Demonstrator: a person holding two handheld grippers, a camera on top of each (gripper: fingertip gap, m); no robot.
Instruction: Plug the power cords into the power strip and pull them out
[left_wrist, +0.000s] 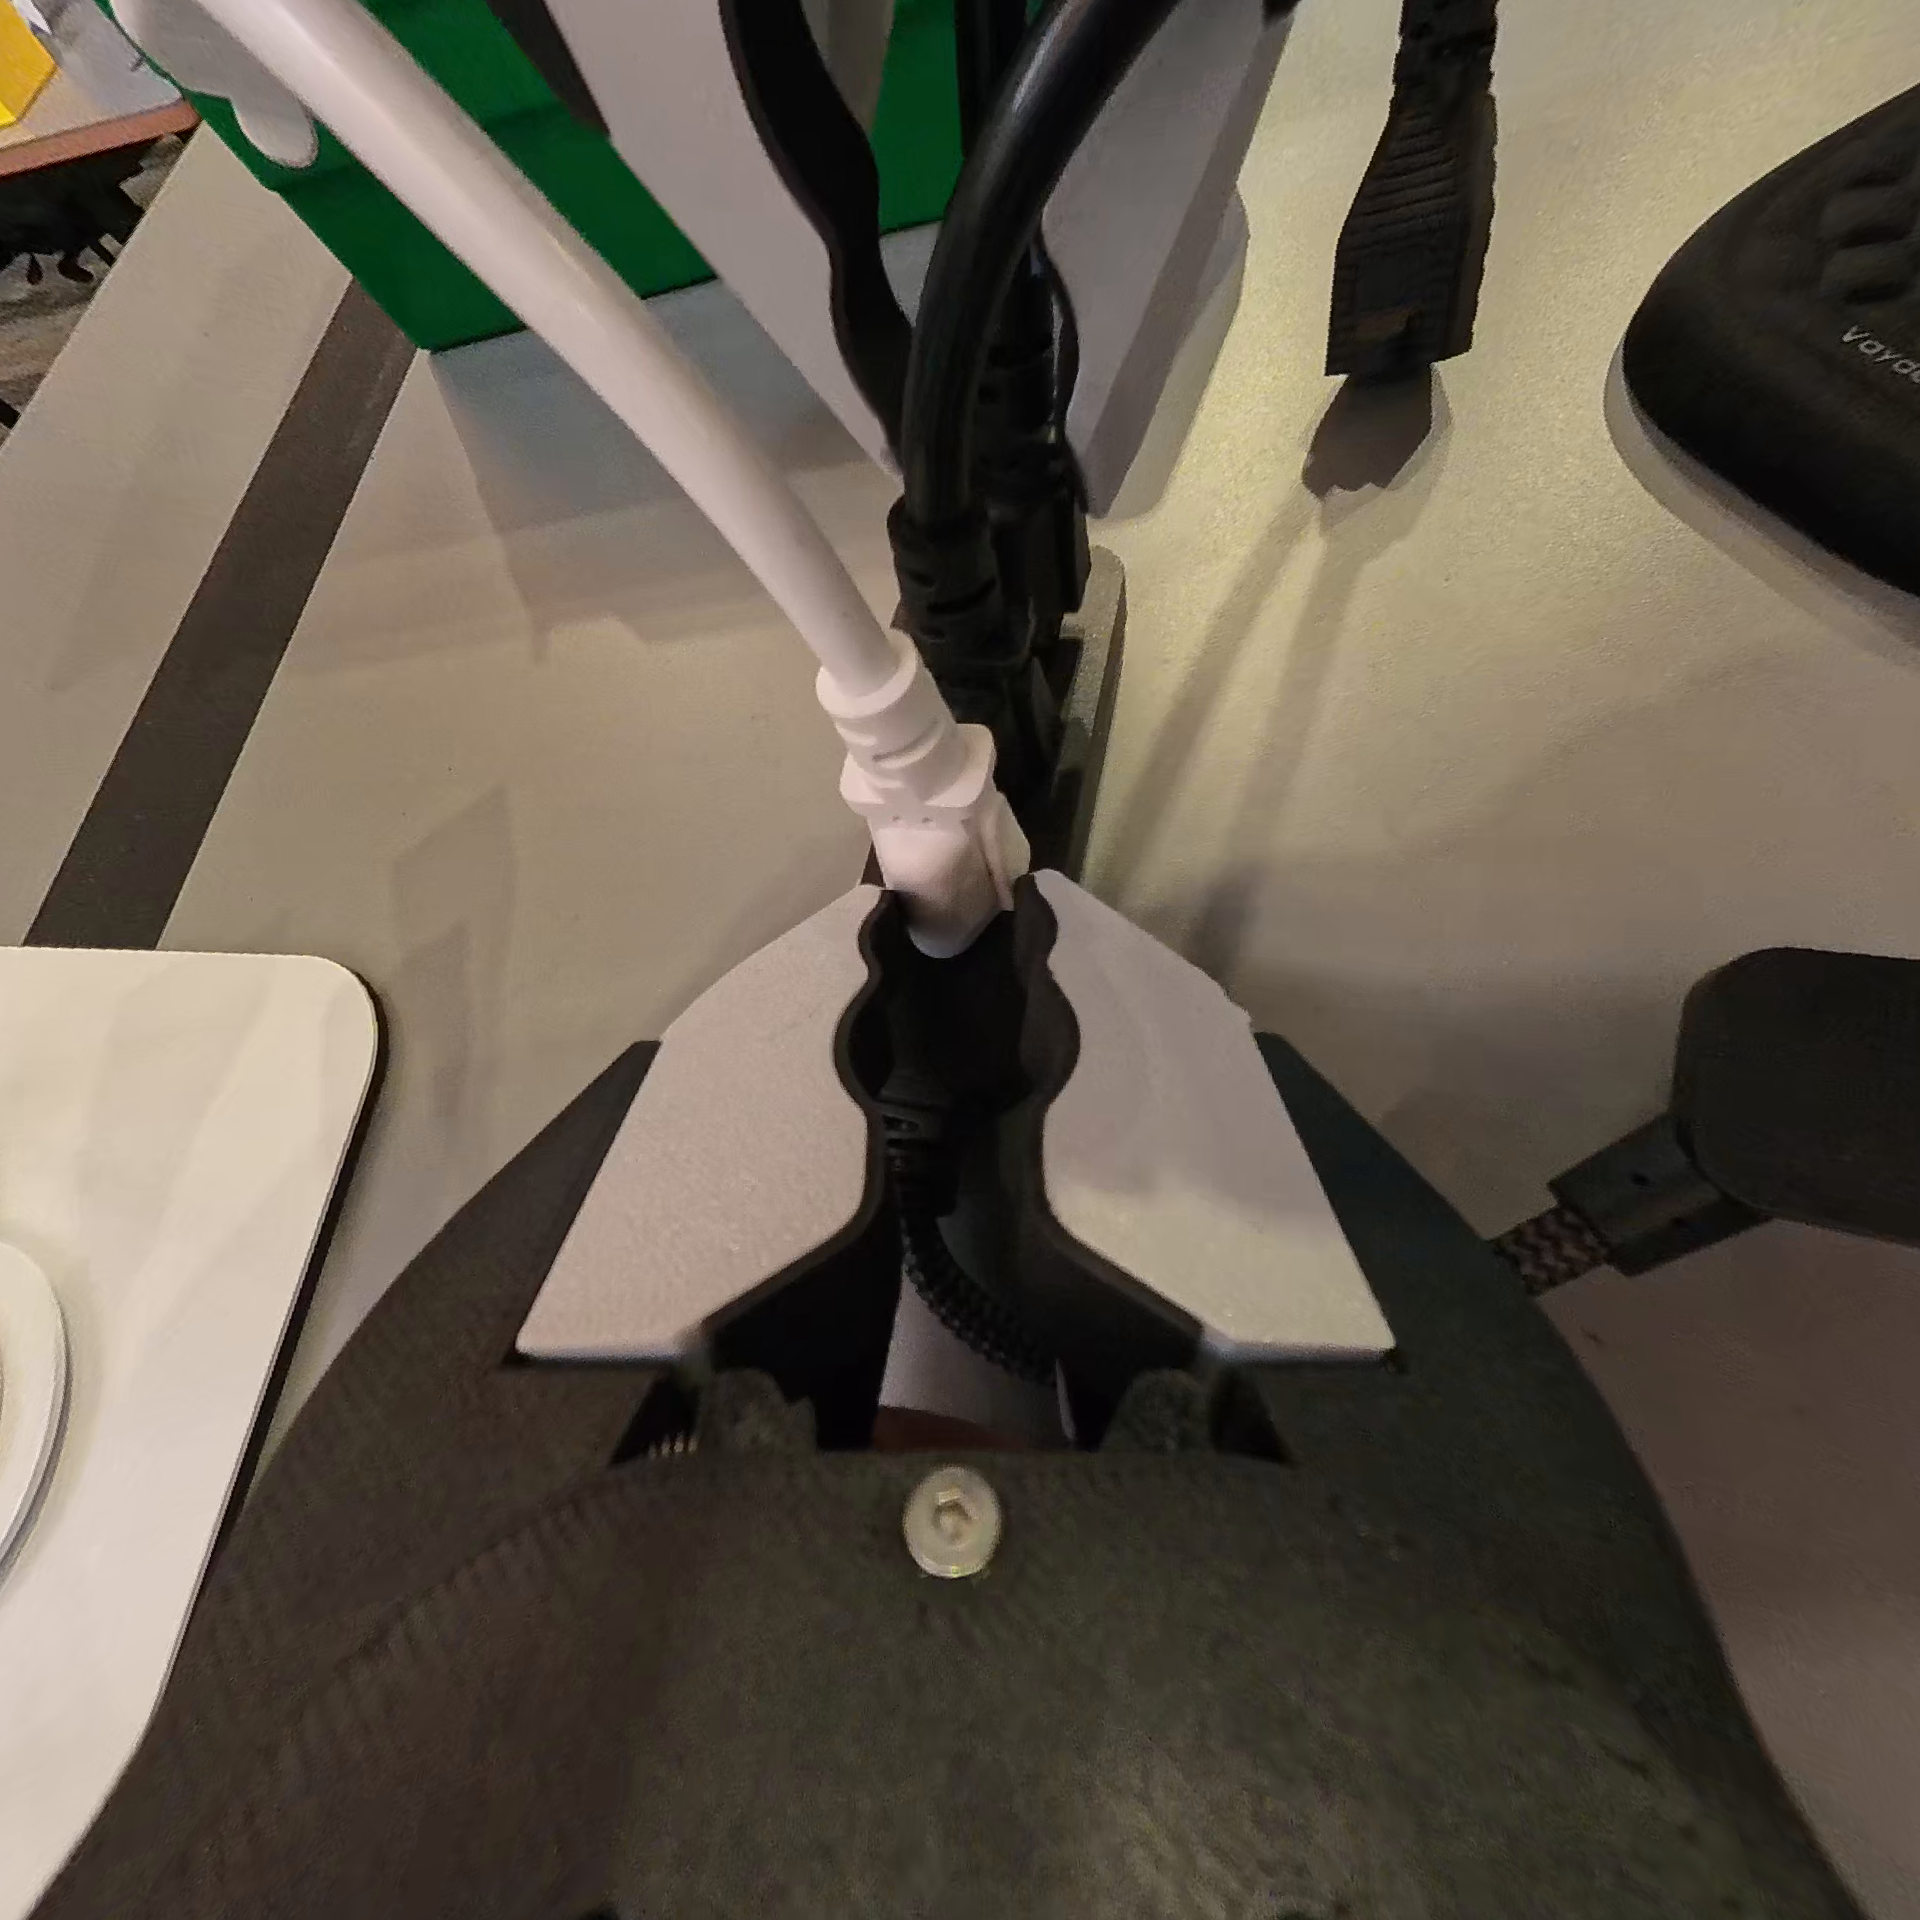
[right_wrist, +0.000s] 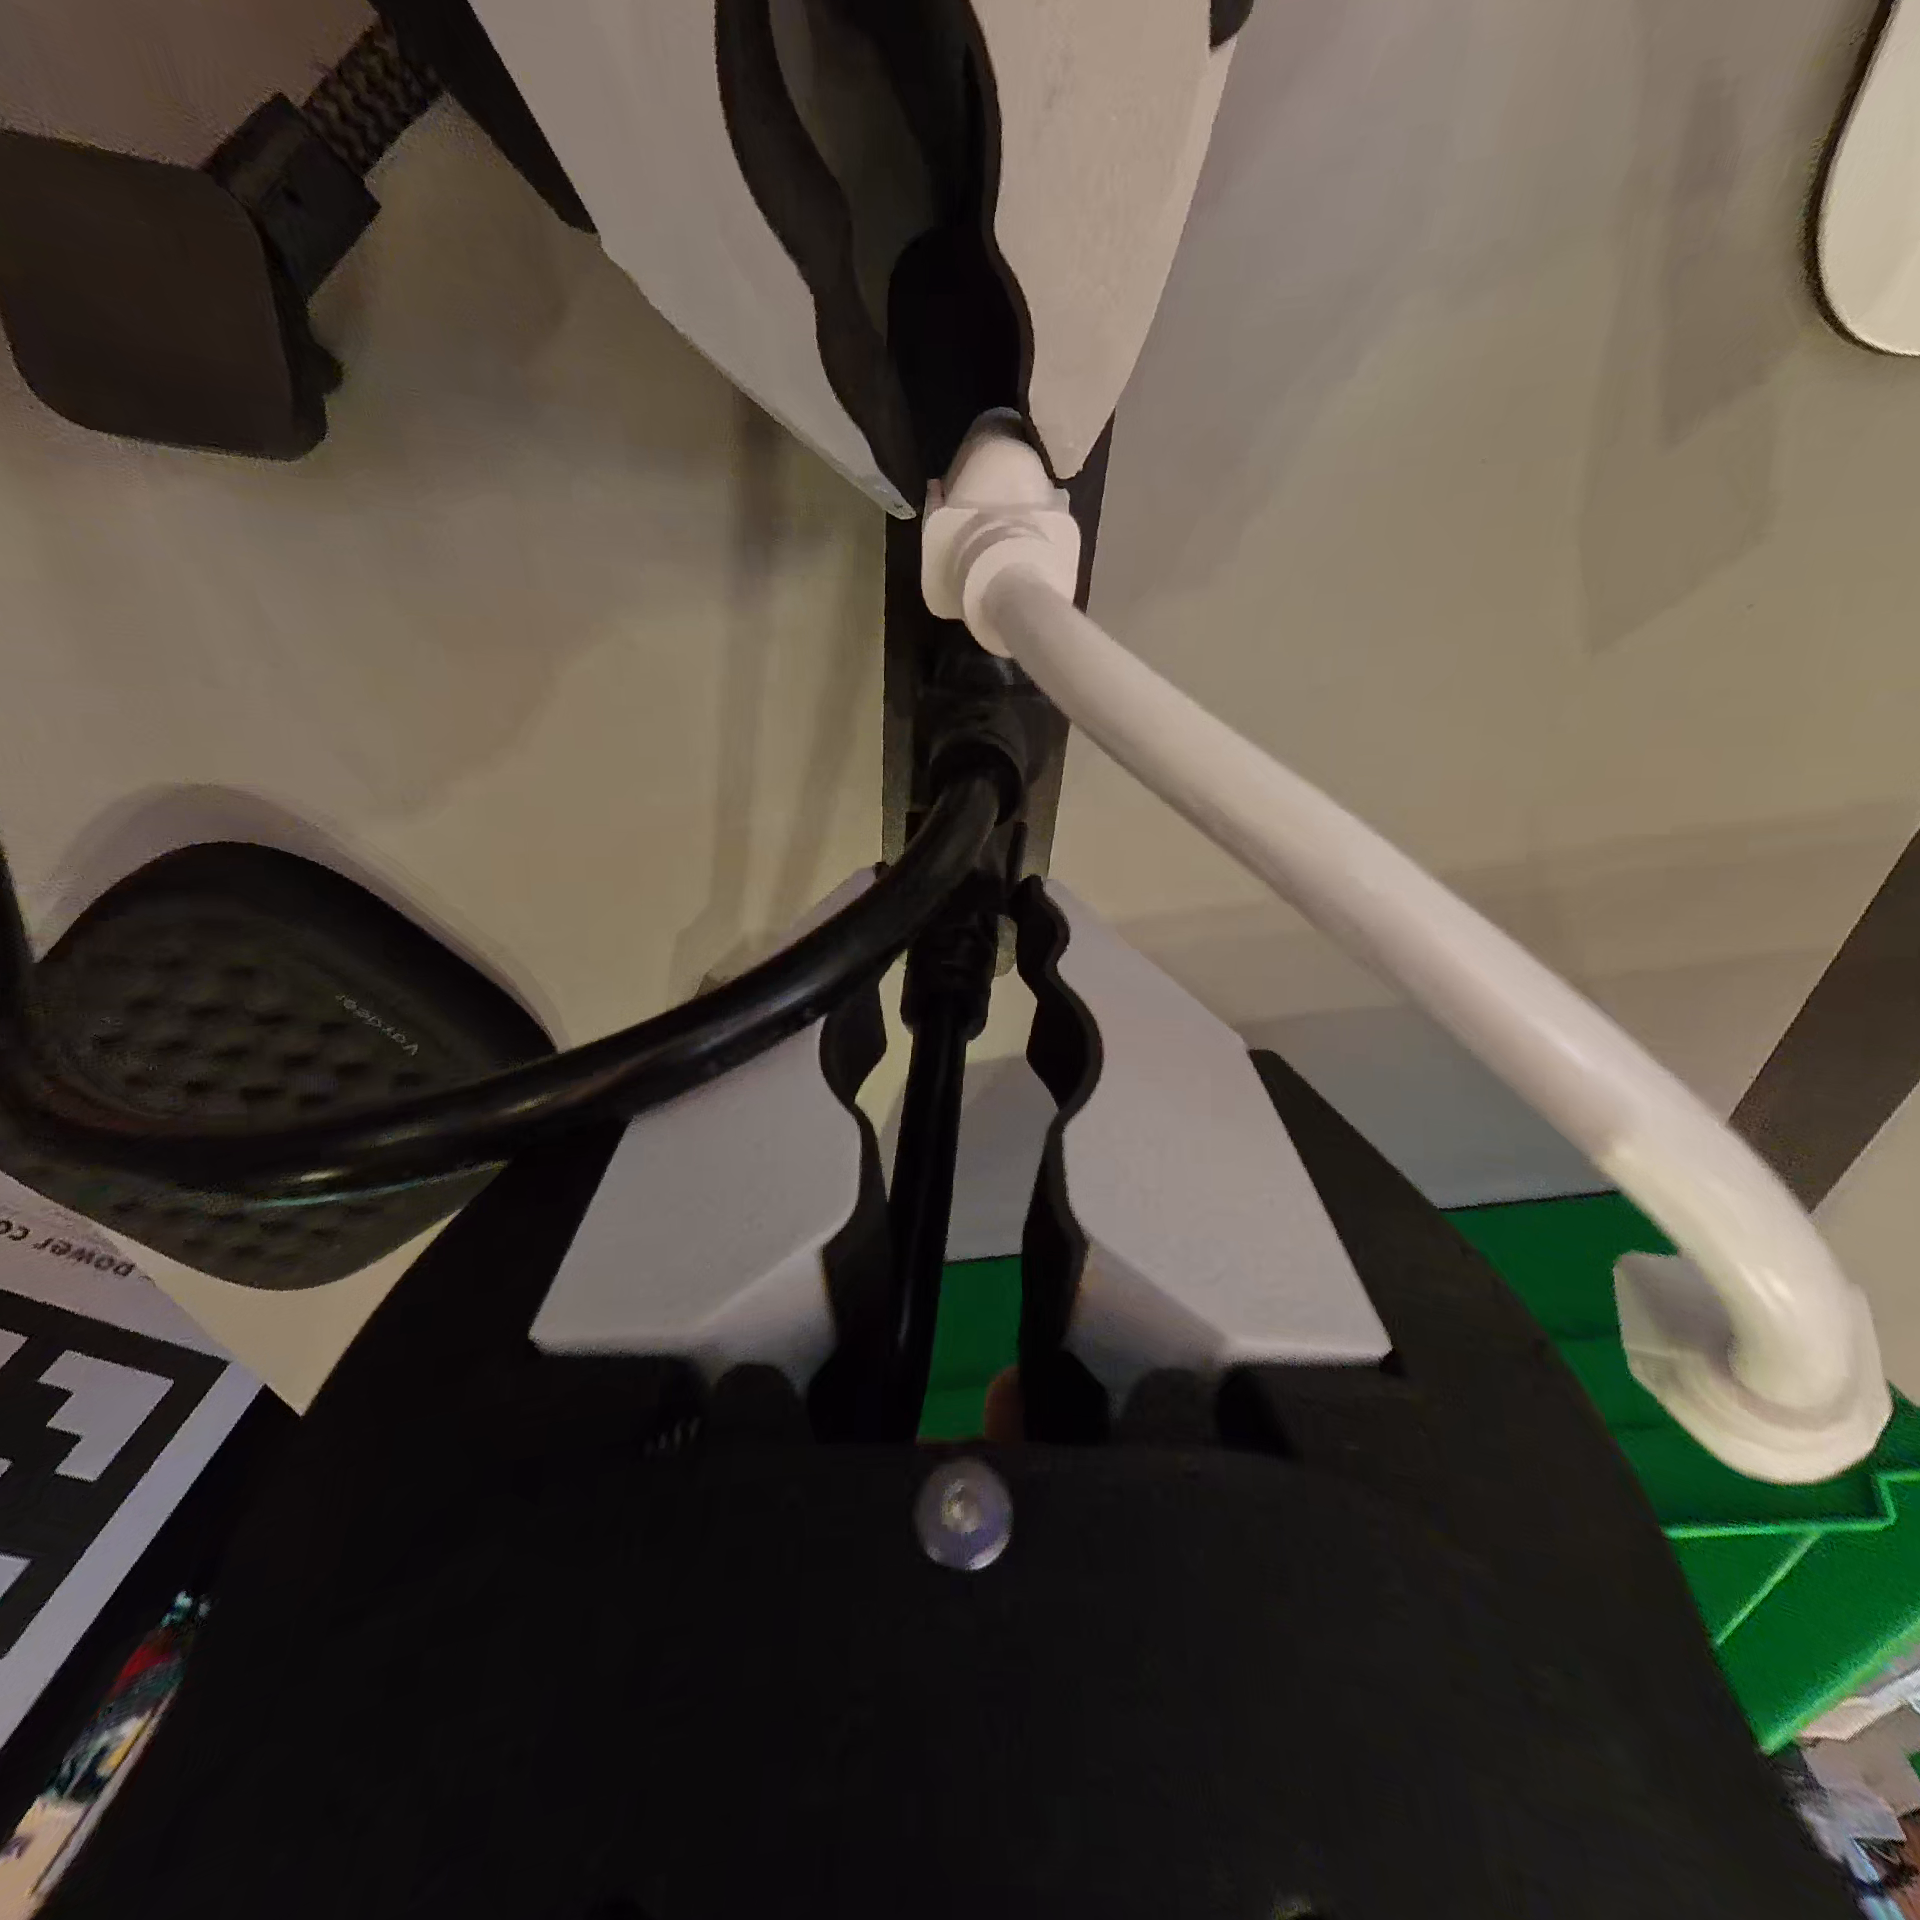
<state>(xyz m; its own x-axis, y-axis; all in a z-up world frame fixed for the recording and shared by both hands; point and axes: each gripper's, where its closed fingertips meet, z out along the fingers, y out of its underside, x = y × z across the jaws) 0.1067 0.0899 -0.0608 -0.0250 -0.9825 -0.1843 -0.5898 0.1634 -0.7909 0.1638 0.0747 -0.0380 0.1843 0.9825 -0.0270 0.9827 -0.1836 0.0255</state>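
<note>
My left gripper (left_wrist: 951, 914) is clamped on the white plug (left_wrist: 940, 821), which sits in the dark power strip (left_wrist: 1091, 665) mid-table. My right gripper (right_wrist: 961, 914) has its jaws narrow around a thin black cord (right_wrist: 925, 1143); I cannot tell whether they are gripping it. A thick black cord (right_wrist: 623, 1070) is plugged in beside it. The white cable (right_wrist: 1351, 904) arcs to a green block (right_wrist: 1766, 1558). A black padded rest (left_wrist: 1808, 343) bears a small logo, and a printed marker sheet (right_wrist: 94, 1455) lies at the table edge.
</note>
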